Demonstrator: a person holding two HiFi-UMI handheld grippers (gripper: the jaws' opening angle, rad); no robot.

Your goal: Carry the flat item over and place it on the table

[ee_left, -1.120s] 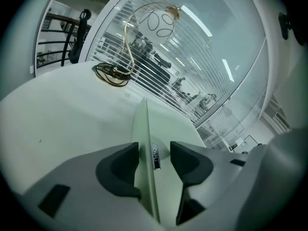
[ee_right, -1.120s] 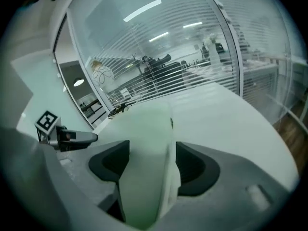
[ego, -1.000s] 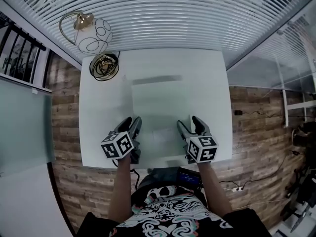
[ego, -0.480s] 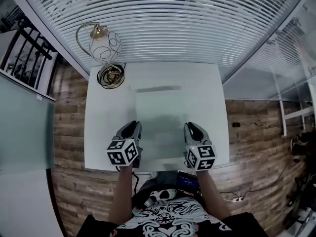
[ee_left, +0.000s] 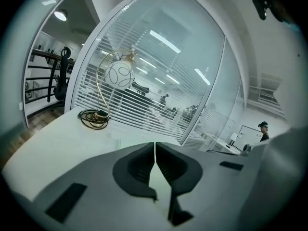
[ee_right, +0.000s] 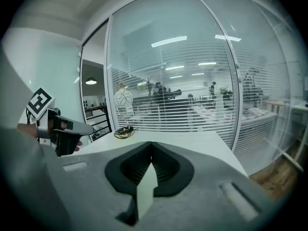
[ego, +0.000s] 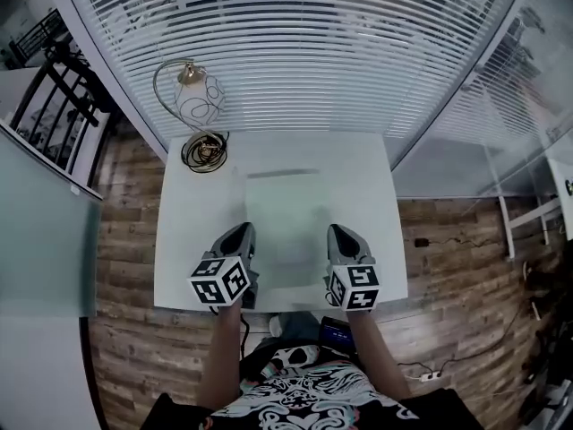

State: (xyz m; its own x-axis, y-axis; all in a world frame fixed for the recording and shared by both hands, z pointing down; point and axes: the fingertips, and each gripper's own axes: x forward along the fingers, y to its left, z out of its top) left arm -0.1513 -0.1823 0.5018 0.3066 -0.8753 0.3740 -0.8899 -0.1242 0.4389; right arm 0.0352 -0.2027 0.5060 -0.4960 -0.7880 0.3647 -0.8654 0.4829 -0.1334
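The flat item is a pale, nearly see-through sheet over the middle of the white table. My left gripper is at the sheet's left side and my right gripper at its right side. Both pairs of jaws have just been closing with the sheet's edge between them. In the left gripper view the jaws meet on a thin pale strip of sheet. In the right gripper view the right gripper pinches the sheet, seen edge-on.
A gold arc lamp with a white globe stands at the table's far left corner, its coiled base on the top. White blinds behind glass run along the far side. Wooden floor flanks the table. The left gripper shows in the right gripper view.
Both grippers went from open to shut at the sheet's side edges and rose from the table. The head view has tilted, showing more of the blinds.
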